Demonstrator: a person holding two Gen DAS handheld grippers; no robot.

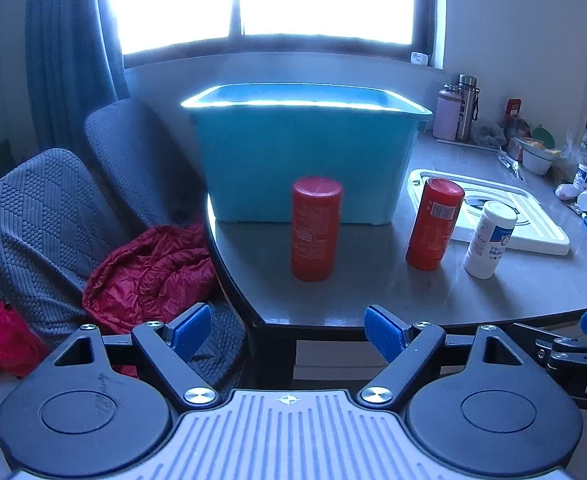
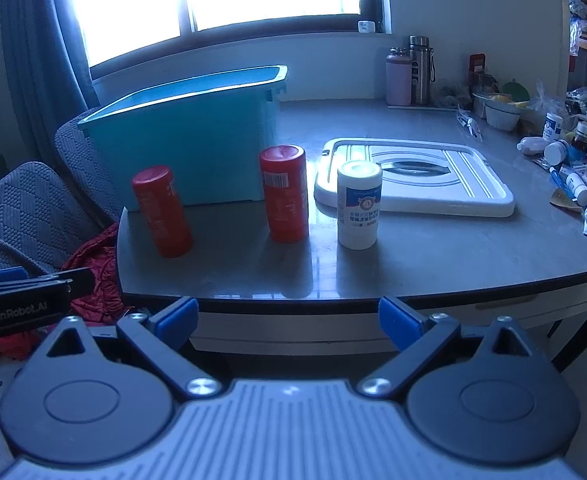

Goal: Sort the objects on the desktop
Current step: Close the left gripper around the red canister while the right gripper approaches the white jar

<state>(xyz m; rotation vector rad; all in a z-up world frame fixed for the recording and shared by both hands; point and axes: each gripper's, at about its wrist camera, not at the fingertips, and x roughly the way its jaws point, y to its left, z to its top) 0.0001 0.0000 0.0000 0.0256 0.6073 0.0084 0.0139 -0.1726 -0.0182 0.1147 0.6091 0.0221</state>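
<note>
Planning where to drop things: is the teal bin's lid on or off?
Off. The teal bin shows an open rim, and the white lid lies flat on the table beside it.

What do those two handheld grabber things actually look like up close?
Each tool, left and right, has black linkage arms with silver screws, blue pads on the fingers, round black side housings and a ribbed grey body. The left one's side reads "GenRobot.AI".

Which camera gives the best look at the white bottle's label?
The right wrist view: the white bottle stands upright near centre, label facing the camera. In the left wrist view it sits far right, distorted, label partly turned away.
</note>
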